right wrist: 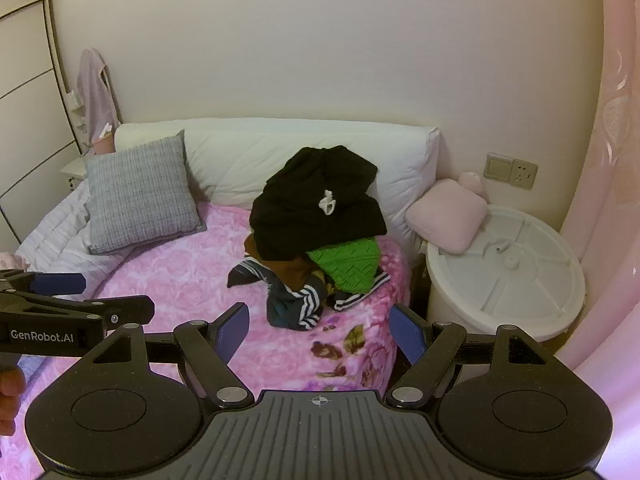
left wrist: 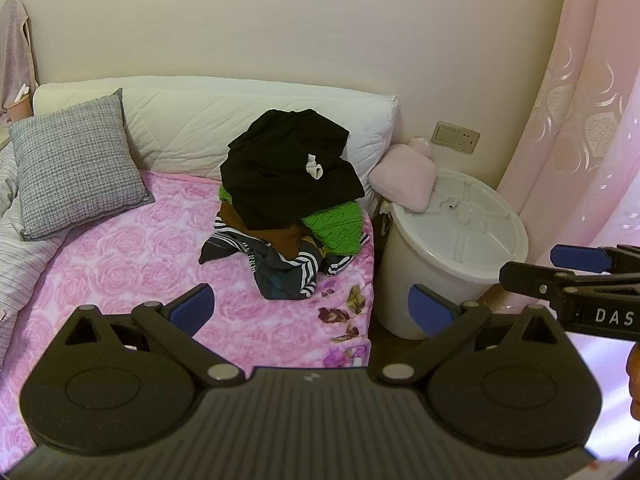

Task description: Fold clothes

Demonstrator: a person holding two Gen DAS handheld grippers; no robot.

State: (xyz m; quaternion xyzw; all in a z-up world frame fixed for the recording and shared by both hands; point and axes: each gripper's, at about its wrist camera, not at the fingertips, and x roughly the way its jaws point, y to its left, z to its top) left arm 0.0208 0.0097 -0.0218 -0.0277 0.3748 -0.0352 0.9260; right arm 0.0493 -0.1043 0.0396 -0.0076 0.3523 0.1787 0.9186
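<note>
The heap of clothes (left wrist: 286,208) sits unfolded at the pink bedspread's (left wrist: 120,264) far corner, beside the white bin (left wrist: 460,240). I hold my left gripper (left wrist: 310,312) and right gripper (right wrist: 318,330) wide open and empty, angled down towards it, ready to pick.

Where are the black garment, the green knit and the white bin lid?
black garment (left wrist: 280,176): left wrist view, middle of its top fold.
green knit (right wrist: 348,262): right wrist view, its exposed patterned face.
white bin lid (left wrist: 472,220): left wrist view, bare ribbed top.
</note>
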